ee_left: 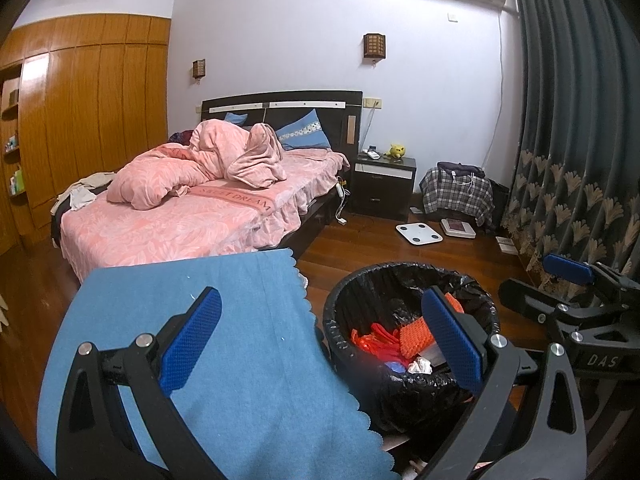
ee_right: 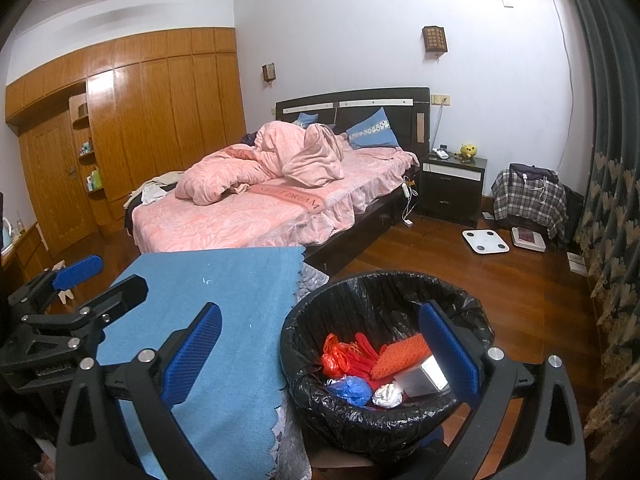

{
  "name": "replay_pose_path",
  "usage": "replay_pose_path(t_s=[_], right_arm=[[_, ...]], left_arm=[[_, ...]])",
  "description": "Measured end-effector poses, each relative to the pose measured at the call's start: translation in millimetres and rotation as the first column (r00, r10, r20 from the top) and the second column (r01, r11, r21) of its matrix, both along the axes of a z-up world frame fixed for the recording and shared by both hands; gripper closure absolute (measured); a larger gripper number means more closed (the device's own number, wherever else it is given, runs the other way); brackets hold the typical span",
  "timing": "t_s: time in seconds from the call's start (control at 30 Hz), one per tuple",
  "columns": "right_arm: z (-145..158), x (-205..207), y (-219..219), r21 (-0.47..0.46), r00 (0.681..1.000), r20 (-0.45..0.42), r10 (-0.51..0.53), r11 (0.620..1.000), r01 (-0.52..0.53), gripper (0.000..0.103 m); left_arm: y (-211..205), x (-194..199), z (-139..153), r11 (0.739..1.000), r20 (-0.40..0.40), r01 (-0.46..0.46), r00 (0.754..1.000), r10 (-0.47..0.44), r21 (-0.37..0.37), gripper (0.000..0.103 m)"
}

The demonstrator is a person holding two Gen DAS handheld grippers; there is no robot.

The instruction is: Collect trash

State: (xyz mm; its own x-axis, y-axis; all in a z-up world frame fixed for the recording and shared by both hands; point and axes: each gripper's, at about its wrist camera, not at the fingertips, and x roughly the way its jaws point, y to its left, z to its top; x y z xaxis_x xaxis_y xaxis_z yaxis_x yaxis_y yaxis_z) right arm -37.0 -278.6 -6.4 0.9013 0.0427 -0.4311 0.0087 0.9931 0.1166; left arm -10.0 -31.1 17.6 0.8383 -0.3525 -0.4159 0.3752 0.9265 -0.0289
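A bin lined with a black bag (ee_left: 360,292) (ee_right: 320,312) stands beside a surface under a blue cloth (ee_left: 224,304) (ee_right: 224,280). Inside lie red plastic trash (ee_right: 352,354), an orange foam net (ee_right: 400,354), a blue wrapper (ee_right: 350,390), a crumpled white paper (ee_right: 387,395) and a silver box (ee_right: 424,376). My left gripper (ee_left: 320,340) is open and empty, over the cloth's edge and the bin. My right gripper (ee_right: 320,344) is open and empty, above the bin's near side. Each gripper shows in the other's view, the right (ee_left: 560,280) and the left (ee_right: 80,276).
A bed with pink bedding (ee_left: 192,200) (ee_right: 260,200) stands behind the cloth. A dark nightstand (ee_left: 384,184), a plaid-covered seat (ee_left: 458,196), a white scale (ee_left: 419,233) and dark curtains (ee_left: 580,140) are on the right. A wooden wardrobe (ee_right: 140,120) fills the left wall.
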Motion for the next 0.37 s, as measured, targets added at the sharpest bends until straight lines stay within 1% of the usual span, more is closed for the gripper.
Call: replay_pose_path(t_s=[0.37], right_arm=[[1.2,0.5,-0.6,0.0,1.0,-0.001,0.001,1.0,-0.001,0.006]], left_arm=[[5.9,-1.0,-2.5,1.0,-0.009,-0.002,1.0,0.002,0.003,0.006]])
